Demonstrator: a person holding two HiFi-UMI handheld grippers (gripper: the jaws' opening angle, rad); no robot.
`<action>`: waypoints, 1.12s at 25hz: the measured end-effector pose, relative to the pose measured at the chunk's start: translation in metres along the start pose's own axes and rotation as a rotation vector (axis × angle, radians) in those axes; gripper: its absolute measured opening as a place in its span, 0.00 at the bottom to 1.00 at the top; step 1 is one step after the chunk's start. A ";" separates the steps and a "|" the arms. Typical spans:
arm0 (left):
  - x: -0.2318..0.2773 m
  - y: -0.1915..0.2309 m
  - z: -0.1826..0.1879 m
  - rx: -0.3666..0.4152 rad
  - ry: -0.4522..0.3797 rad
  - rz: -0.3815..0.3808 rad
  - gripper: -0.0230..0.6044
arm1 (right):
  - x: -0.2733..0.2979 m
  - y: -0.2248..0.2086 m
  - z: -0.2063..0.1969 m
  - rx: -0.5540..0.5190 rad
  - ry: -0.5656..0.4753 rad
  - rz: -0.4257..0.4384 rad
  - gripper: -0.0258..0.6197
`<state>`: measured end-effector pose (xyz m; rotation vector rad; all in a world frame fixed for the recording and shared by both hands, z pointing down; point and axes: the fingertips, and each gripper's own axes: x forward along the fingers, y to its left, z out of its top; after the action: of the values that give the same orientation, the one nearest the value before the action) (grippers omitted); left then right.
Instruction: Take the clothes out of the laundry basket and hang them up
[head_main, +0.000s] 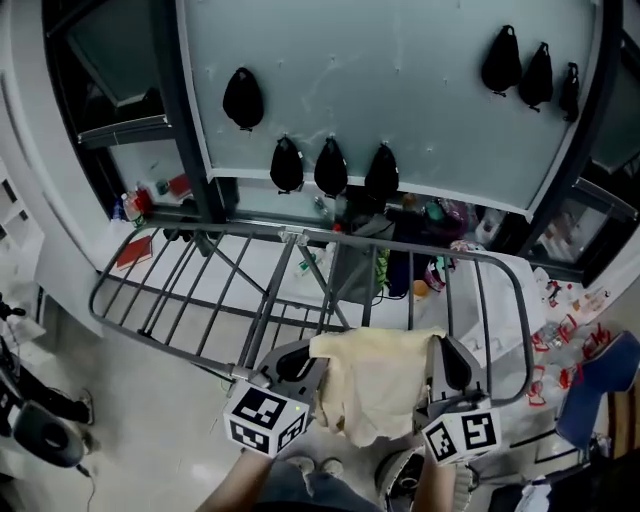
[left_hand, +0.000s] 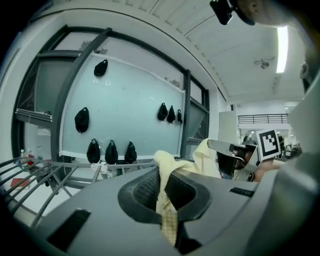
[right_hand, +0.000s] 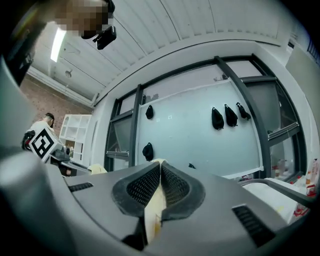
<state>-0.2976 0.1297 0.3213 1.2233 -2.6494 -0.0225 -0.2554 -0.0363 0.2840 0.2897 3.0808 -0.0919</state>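
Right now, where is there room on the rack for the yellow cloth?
The drying rack is bare: its left bars beside the dark post, its right bars beside the yellow cloth. Crowded: the clutter behind it, under the board.

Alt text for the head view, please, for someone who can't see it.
The left gripper and right gripper each clamp a side of a pale yellow cloth, held before a grey drying rack. Black pouches hang on the pale panel behind.

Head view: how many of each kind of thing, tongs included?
Black teardrop-shaped fabric pouches, hanging: 7
Pale yellow cloth garment: 1
Grey metal drying rack: 1
Tongs, left tongs and right tongs, each shut on the garment: 2
Total: 11
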 end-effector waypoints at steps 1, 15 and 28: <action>-0.001 0.002 -0.001 -0.004 -0.003 0.018 0.08 | 0.002 0.001 -0.001 -0.001 0.004 0.016 0.05; 0.022 0.049 -0.025 -0.053 0.029 0.132 0.08 | 0.060 0.009 -0.038 -0.009 0.093 0.102 0.05; 0.115 0.137 -0.003 -0.044 0.046 0.095 0.08 | 0.178 -0.034 -0.064 -0.075 0.201 0.014 0.05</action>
<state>-0.4718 0.1331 0.3611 1.0701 -2.6494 -0.0360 -0.4389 -0.0331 0.3404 0.3367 3.2707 0.0566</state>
